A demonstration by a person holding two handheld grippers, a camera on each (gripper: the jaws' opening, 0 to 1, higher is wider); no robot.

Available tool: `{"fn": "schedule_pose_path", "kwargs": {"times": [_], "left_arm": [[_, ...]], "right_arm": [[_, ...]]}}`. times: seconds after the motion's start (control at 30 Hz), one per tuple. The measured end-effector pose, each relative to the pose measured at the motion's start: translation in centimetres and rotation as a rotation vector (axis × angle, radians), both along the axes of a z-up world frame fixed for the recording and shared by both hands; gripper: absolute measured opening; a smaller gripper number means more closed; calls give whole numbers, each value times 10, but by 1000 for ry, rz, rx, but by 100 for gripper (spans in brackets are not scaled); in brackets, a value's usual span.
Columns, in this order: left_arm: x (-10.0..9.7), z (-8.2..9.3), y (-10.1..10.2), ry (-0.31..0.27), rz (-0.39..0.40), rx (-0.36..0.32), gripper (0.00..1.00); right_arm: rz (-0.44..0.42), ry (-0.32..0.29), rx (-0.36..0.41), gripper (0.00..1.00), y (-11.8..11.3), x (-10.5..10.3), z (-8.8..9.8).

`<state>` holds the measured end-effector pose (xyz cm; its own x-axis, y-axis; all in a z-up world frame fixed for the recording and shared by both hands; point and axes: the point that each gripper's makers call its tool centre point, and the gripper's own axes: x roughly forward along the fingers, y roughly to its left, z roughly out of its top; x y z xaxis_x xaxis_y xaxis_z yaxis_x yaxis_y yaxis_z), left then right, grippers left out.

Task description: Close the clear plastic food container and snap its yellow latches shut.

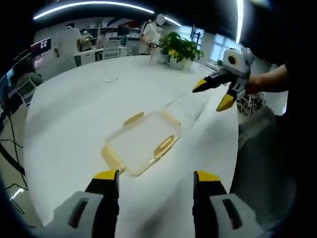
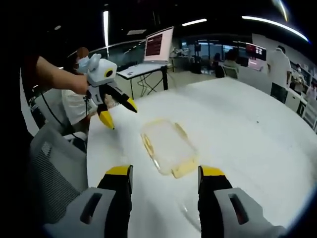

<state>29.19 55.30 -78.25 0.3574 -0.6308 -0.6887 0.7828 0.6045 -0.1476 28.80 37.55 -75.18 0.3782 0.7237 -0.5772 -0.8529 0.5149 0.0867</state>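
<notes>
Left gripper (image 1: 156, 178) is held wide open, nothing gripped, above the near edge of the white table (image 1: 74, 109). Right gripper (image 2: 165, 174) is likewise spread wide and empty. The clear container (image 1: 143, 141) with yellow latches (image 1: 164, 146) is seen flat on the table, between both grippers, untouched.

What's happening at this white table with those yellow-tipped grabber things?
A person holds a two-jaw gripper in each hand above a round white table. A clear plastic food container with yellow latches lies there, untouched. The left gripper and right gripper both hover with jaws open, holding nothing.
</notes>
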Motion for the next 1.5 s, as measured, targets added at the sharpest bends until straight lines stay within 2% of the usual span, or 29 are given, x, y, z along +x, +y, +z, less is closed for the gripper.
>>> {"fn": "schedule_pose_path", "kwargs": {"times": [0.1, 0.23, 0.57, 0.8, 0.9, 1.1, 1.27, 1.43, 1.5], "left_arm": [[6, -4, 0, -2, -11, 14, 52], [16, -8, 1, -2, -28, 24, 53], [33, -15, 5, -22, -133, 95, 51], [42, -16, 10, -26, -201, 133, 51], [45, -15, 11, -26, -211, 132, 51], [49, -25, 11, -9, -253, 158, 49], [54, -26, 7, 0, -279, 154, 50], [59, -33, 12, -6, -342, 221, 49], [61, -34, 12, -10, -362, 236, 48]], "right_arm": [[3, 0, -8, 53, 0, 7, -2], [11, 2, -35, 50, -1, 14, -7], [37, 19, -71, 49, 6, 27, -16], [131, 15, -145, 49, 17, 29, -25], [177, -16, -203, 49, 17, 30, -29], [198, -4, -234, 46, 18, 37, -37], [223, 37, -257, 44, 17, 42, -44], [285, 35, -339, 43, 12, 45, -54], [293, 38, -345, 43, 13, 47, -56]]}}
